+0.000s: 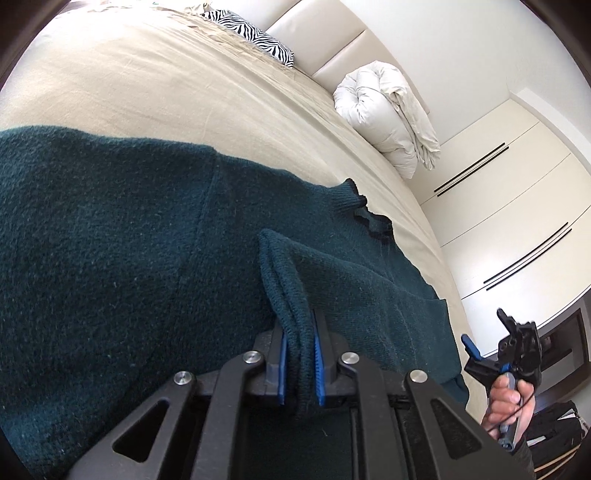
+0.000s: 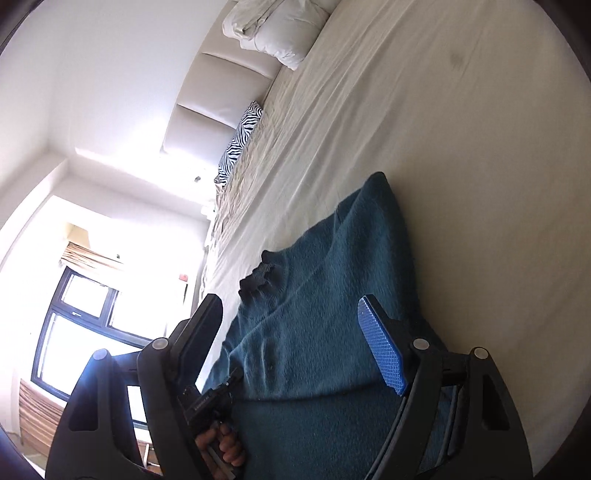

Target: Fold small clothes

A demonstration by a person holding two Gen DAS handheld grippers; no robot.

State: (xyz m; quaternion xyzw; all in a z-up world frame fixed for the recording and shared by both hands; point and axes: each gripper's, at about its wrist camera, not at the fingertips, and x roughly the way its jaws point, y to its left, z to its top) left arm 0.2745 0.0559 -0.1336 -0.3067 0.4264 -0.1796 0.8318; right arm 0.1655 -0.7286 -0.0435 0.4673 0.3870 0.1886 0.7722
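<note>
Left gripper: blue-padded jaws clamped on a ribbed cuff of the dark teal knitted sweater, a fold of knit bunched between the pads and rising ahead of them. Right gripper: jaws spread wide, nothing between them, blue textured pad on one finger facing inward; it hovers over the sweater's body. In the left wrist view the right gripper appears off the bed's edge, held in a bare hand.

Sweater lies spread on the beige bed sheet, ribbed collar away from the grippers.

Farther off: a rolled white duvet and a zebra-print pillow against the cream padded headboard. White wardrobe doors beyond. Dark-framed window at the far side.
</note>
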